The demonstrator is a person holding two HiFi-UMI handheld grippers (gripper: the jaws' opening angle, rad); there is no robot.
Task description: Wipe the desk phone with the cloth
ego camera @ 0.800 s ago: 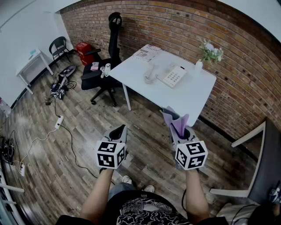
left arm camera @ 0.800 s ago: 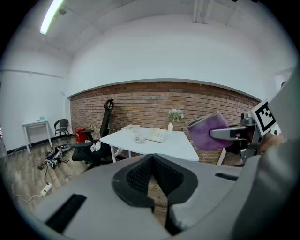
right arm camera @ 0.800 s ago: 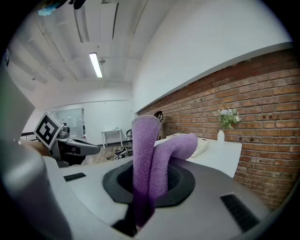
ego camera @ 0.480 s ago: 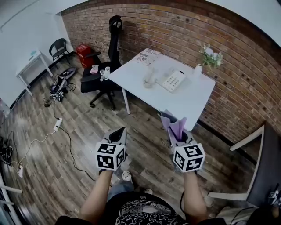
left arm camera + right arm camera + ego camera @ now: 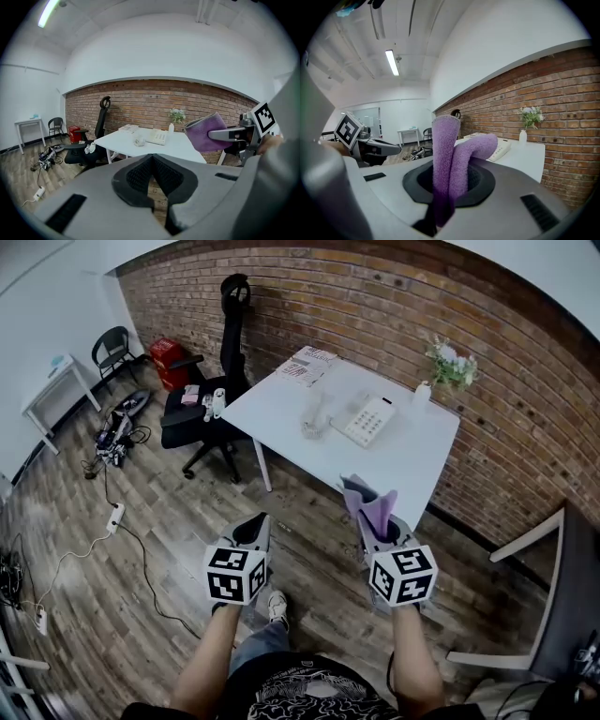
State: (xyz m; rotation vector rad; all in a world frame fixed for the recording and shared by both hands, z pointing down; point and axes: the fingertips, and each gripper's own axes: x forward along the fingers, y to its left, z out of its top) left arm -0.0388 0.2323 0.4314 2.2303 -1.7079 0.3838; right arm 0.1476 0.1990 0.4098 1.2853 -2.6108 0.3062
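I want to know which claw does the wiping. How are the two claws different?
The right gripper is shut on the purple cloth; the left gripper is shut on nothing. The right gripper is closer to the table than the left gripper. Both carry marker cubes.

Place: we see an office.
Signs: white desk with desk phone ahead of right tongs; swivel chair beside it.

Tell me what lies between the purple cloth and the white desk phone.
Head view: only bare white table separates purple cloth from white desk phone.
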